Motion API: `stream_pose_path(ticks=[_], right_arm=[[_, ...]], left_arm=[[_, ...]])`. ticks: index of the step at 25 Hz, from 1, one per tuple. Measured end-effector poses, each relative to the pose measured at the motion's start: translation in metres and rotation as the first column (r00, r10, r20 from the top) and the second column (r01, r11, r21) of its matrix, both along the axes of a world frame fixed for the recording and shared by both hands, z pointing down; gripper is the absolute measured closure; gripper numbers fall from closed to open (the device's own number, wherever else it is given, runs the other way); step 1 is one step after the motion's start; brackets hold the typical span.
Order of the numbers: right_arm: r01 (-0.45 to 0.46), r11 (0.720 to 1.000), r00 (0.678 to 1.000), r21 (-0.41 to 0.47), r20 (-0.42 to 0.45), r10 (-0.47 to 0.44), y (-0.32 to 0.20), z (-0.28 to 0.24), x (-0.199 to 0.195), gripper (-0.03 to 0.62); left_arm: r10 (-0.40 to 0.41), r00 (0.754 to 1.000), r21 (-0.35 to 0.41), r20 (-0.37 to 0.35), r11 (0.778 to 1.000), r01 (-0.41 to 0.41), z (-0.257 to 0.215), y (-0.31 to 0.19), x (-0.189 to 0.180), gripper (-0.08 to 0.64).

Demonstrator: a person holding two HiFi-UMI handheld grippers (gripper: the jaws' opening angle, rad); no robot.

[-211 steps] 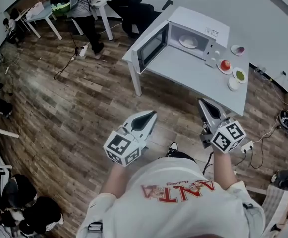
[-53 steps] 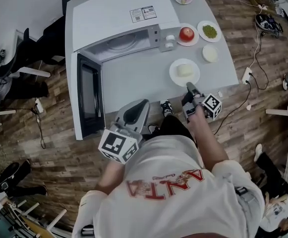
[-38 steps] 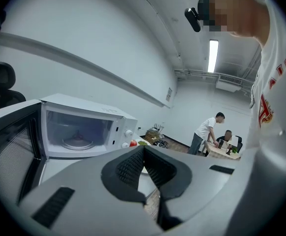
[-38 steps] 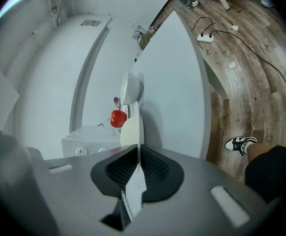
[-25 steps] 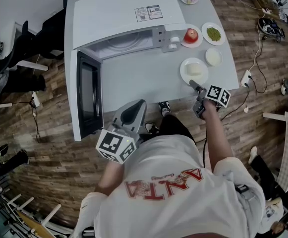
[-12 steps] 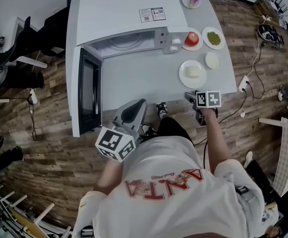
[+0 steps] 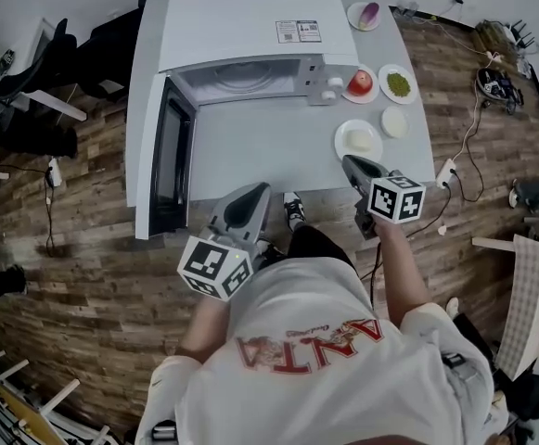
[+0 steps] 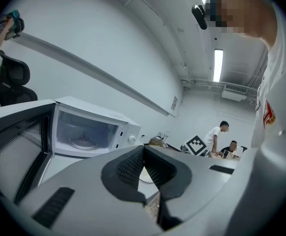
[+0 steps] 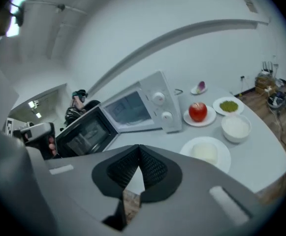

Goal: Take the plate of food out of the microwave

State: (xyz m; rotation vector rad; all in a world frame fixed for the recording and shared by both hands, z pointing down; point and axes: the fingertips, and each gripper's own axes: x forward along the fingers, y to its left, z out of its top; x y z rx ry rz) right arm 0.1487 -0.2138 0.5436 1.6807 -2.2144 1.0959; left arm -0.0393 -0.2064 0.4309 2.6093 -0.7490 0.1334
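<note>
The white plate of pale food (image 7: 358, 141) rests on the grey table (image 7: 250, 151), in front of the microwave's control panel; the right gripper view shows the plate (image 9: 205, 154) too. The microwave (image 7: 241, 35) stands open, its door (image 7: 167, 165) swung left, and only the glass turntable (image 7: 246, 75) is inside. My right gripper (image 7: 348, 162) hovers just short of the plate; its jaws have just been closing, are shut, and hold nothing. My left gripper (image 7: 255, 193) is shut and empty over the table's near edge, pointing at the microwave (image 8: 83, 136).
A red apple on a plate (image 7: 360, 82), a plate of green food (image 7: 398, 84) and a white bowl (image 7: 394, 122) sit right of the microwave, a purple item on a plate (image 7: 368, 14) farther back. Cables and a power strip (image 7: 445, 172) lie on the floor at right.
My right gripper has come off the plate's rim, pulled back toward me, risen and rolled. The plate stays on the table. My left gripper has barely shifted.
</note>
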Motion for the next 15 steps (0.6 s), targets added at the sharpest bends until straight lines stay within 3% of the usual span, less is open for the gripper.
stream_pose_path(ticks=[3,7,12,15], right_arm=[[0.086,0.982,0.996,0.17,-0.048,-0.078,-0.005,-0.05,-0.026,0.589],[0.132,0.934,0.991,0.333,-0.073,-0.114,-0.006,-0.11,-0.049,0.589],[0.155,0.858,0.988,0.49,-0.081,-0.133,0.001,-0.178,-0.064,0.591],[0.177,0.829,0.984,0.53,-0.108,-0.141,0.005,-0.195,-0.068,0.591]], left_arm=[[-0.02,1.0,0.046,0.007,0.999,0.019,-0.01,0.0,-0.007,0.551],[-0.064,0.998,0.102,0.007,0.993,0.063,-0.027,-0.003,-0.02,0.551],[-0.113,0.994,0.154,0.005,0.982,0.111,-0.049,-0.005,-0.038,0.551],[-0.127,0.992,0.186,0.006,0.975,0.123,-0.059,-0.005,-0.041,0.551]])
